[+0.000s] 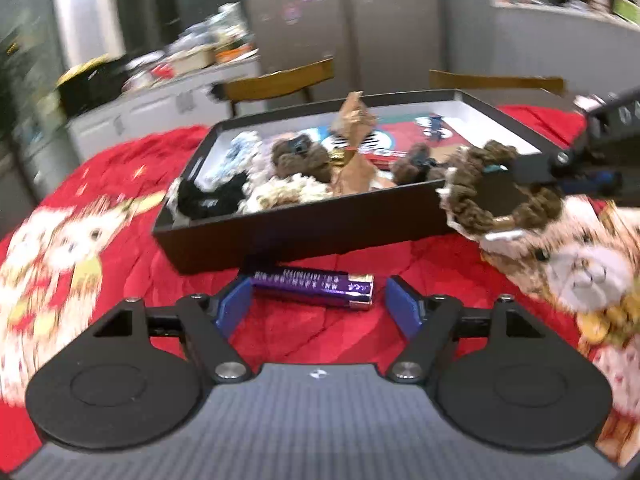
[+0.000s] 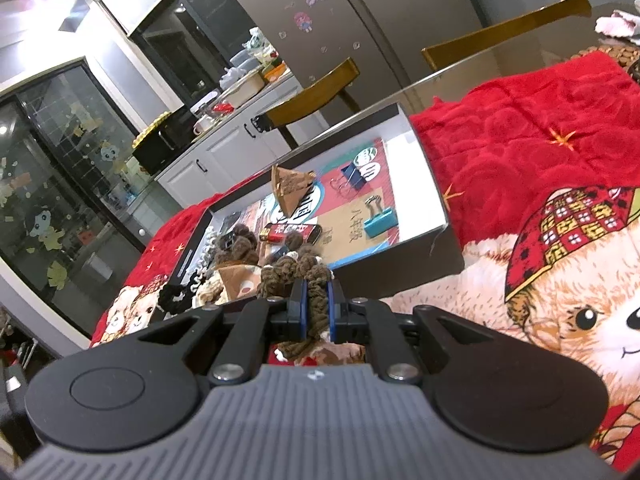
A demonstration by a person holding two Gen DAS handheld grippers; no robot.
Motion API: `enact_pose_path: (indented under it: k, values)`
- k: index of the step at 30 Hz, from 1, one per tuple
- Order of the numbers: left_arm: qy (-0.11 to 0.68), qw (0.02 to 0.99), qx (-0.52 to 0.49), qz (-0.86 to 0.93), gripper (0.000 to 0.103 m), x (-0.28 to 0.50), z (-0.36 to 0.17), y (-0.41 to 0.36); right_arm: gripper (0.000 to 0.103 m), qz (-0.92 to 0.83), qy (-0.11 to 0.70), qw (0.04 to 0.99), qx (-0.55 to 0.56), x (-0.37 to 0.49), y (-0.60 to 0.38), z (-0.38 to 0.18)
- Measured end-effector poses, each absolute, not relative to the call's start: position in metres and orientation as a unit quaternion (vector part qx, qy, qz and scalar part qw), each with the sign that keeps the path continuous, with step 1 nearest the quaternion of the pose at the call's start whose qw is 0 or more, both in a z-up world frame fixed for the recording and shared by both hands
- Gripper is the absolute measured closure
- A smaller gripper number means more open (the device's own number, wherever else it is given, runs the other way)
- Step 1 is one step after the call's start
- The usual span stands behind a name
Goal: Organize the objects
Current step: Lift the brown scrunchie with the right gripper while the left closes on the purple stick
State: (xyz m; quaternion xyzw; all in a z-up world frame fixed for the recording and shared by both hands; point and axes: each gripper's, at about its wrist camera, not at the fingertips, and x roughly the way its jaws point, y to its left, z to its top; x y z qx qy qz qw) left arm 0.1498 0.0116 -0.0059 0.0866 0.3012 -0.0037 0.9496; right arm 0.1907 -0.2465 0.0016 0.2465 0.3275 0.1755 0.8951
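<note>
A purple foil-wrapped bar point(image 1: 316, 286) lies on the red cloth just in front of the black box point(image 1: 280, 236). My left gripper point(image 1: 318, 282) is open around the bar: the left blue pad sits at its end and a gap shows at the right pad. My right gripper point(image 2: 315, 288) is shut on a brown knitted scrunchie point(image 2: 296, 272), held at the box's near edge. The left wrist view shows that scrunchie point(image 1: 500, 200) hanging from the right gripper point(image 1: 520, 170) by the box's right corner.
The box point(image 2: 424, 160) holds several scrunchies, a folded brown paper piece point(image 2: 292, 192), a teal binder clip point(image 2: 380, 216), a blue clip point(image 2: 354, 174) and a red tube point(image 2: 290, 232). A red cartoon-print cloth point(image 2: 520, 140) covers the table. Wooden chairs point(image 1: 280, 80) stand behind.
</note>
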Motion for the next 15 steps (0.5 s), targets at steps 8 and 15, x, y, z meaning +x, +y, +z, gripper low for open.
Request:
enact_pose_path:
  k: [8,15]
  values:
    - [0.326,0.941,0.041,-0.079,0.014,0.167,-0.009,0.040,0.091,0.192,0.342,0.883,0.259,0.192,-0.245,-0.001]
    - [0.325,0.941,0.041,-0.088,0.013,0.171,-0.010,0.043,0.091,0.186,0.342,0.885,0.255,0.191,-0.245,-0.002]
